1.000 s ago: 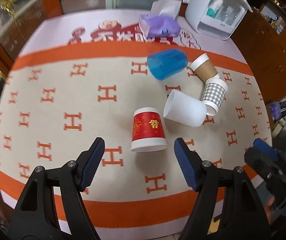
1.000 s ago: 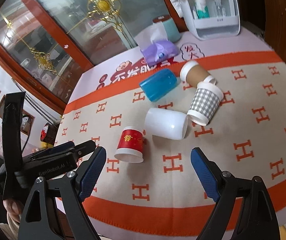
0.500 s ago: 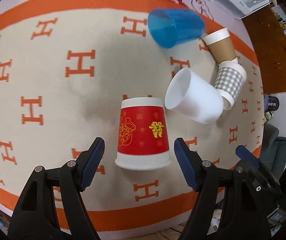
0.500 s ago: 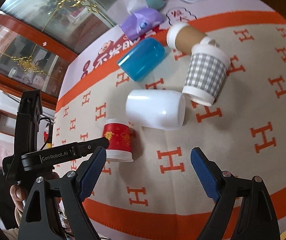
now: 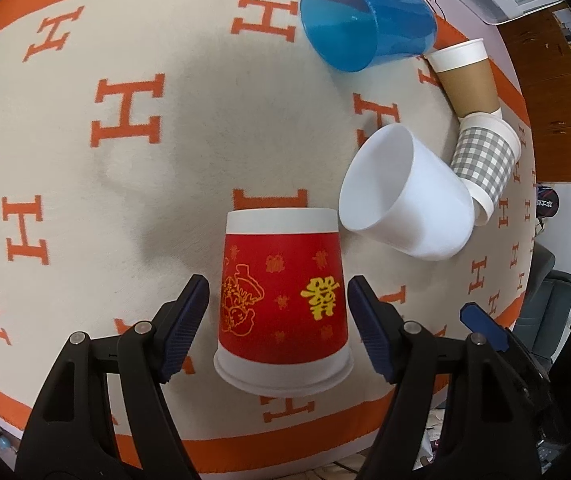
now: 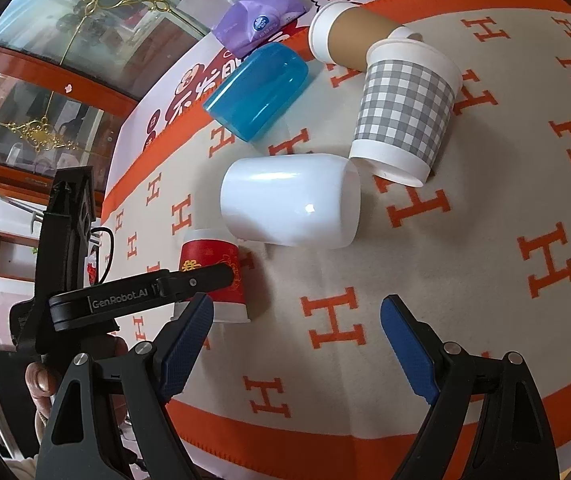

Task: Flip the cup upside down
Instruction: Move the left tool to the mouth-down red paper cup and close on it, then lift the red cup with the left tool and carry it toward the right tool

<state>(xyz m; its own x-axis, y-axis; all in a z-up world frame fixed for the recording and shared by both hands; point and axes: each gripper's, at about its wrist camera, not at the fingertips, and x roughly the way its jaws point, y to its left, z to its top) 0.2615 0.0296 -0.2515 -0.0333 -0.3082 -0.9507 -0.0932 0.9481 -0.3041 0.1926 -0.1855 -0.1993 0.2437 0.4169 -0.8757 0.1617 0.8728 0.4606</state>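
A red paper cup (image 5: pixel 281 300) with gold print stands upside down, rim on the cloth. My left gripper (image 5: pixel 277 316) is open, its blue pads on either side of the cup with small gaps. The cup also shows in the right wrist view (image 6: pixel 215 276), partly behind the left gripper's black arm. My right gripper (image 6: pixel 297 336) is open and empty above the cloth, in front of a white cup (image 6: pixel 289 200) lying on its side.
A blue cup (image 5: pixel 365 20), a brown paper cup (image 5: pixel 467 78) and a grey checked cup (image 5: pixel 485 160) lie on their sides on the orange-and-cream tablecloth (image 5: pixel 133 184). A purple tissue pack (image 6: pixel 257 20) lies at the back. The table edge is near.
My left gripper has moved down and forward, so the red cup now stands between its fingers. My right gripper has moved closer to the white cup.
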